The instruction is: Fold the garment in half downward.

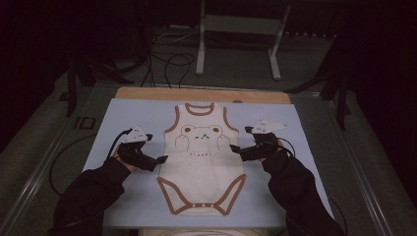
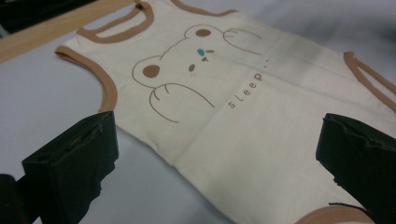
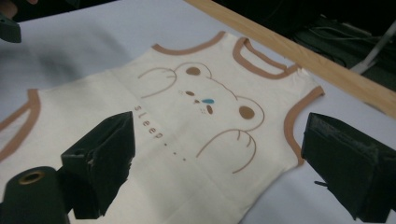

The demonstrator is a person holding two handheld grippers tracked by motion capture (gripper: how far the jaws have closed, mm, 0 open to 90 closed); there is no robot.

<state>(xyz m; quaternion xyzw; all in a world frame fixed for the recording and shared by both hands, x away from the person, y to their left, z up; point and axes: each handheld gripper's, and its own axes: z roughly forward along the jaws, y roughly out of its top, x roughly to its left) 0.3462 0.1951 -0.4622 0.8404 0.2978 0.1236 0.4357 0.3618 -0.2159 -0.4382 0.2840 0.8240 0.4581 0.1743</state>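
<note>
Nearest the person, the snap-crotch hem of the cream baby bodysuit (image 1: pixel 204 162) lies flat on the pale blue mat (image 1: pixel 123 110), garment centred, neck toward the wooden strip (image 1: pixel 147 93) at the far edge. Up at waist level, the left gripper (image 1: pixel 160 160) hovers at the bodysuit's left side seam, jaws spread wide with nothing between them; the right gripper (image 1: pixel 236 148) mirrors it at the right seam, also released. It looks like a fold is about to begin. To do it well, each claw should bite only the side edge just below the armhole, lift both layers together, and carry evenly inward so the bear print (image 2: pixel 187 70) stays unwrinkled.
</note>
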